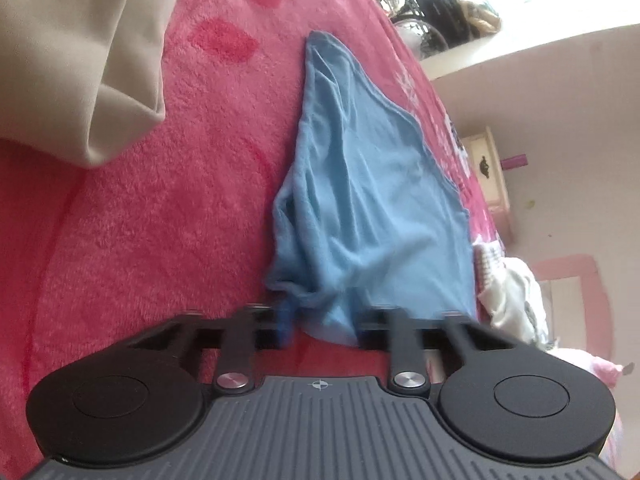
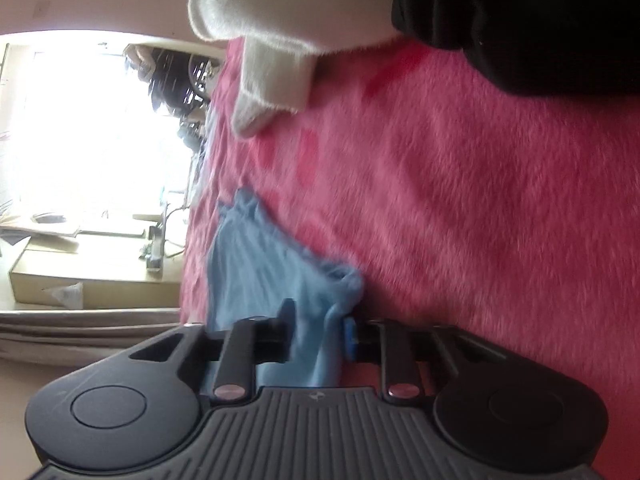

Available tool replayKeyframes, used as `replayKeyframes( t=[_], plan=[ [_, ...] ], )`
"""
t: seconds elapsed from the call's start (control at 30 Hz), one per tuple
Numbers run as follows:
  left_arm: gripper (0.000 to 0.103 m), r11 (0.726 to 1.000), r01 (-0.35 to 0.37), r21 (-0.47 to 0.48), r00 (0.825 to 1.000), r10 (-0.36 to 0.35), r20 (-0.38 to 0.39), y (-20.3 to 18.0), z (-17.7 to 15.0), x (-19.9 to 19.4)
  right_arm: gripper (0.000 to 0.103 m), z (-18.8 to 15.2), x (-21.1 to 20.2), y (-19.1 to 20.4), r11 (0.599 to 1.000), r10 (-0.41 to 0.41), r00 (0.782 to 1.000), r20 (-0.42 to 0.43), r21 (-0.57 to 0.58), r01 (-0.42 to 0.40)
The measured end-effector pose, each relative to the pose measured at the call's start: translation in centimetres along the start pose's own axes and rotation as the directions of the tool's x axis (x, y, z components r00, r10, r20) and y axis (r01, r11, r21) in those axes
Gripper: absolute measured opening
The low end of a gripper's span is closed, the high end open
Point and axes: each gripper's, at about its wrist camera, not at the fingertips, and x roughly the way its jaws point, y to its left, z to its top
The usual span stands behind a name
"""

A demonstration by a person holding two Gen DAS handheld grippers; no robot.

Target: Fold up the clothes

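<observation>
Both grippers (image 1: 322, 330) (image 2: 318, 334) pinch the unlabelled blue garment (image 1: 372, 208) on pink blanket (image 1: 160, 220).

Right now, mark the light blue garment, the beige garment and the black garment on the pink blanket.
light blue garment (image 1: 376, 184): left wrist view, on its wrinkled middle.
beige garment (image 1: 76, 56): left wrist view, on the folded panel at upper left.
black garment (image 2: 532, 16): right wrist view, on the dark bulk at upper right.

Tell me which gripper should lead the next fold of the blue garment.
Left, probably. The left gripper has the whole blue garment spread ahead of it on the pink blanket. The right gripper has cloth too, but its view shows only a bunched edge.
</observation>
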Motion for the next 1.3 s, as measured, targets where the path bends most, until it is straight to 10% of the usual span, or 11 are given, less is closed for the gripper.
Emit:
replayKeyframes(
  t=[0.27, 0.83, 0.97, 1.2, 1.3],
  plan=[
    [0.002, 0.993, -0.004, 0.120, 0.999, -0.001, 0.041, -2.1, -0.8, -3.7, 0.004, -1.8, -3.4, 3.1, 0.985, -0.049, 0.997, 0.065, -0.165, 0.059],
    [0.006, 0.929, -0.079, 0.361, 0.961, 0.168, -0.222, -0.2, -7.6, -8.6, 0.005, -9.5, -17.4, -2.9, 0.937, -0.293, 0.956, 0.021, -0.193, 0.292],
    [0.016, 0.909, -0.136, 0.395, 0.929, 0.256, -0.267, 1.2, -7.1, -6.8, 0.011, -9.3, -15.4, -2.8, 0.876, -0.384, 0.923, -0.007, -0.319, 0.362],
    [0.032, 0.891, -0.157, 0.425, 0.949, 0.256, -0.186, 0.2, -5.9, -10.5, 0.033, -10.0, -20.3, 1.6, 0.720, -0.431, 0.859, 0.275, -0.469, 0.511],
    [0.035, 0.886, -0.146, 0.440, 0.966, 0.224, -0.132, -0.7, -4.7, -9.8, 0.032, -11.2, -17.7, 5.8, 0.650, -0.355, 0.897, 0.263, -0.621, 0.439]
  ],
)
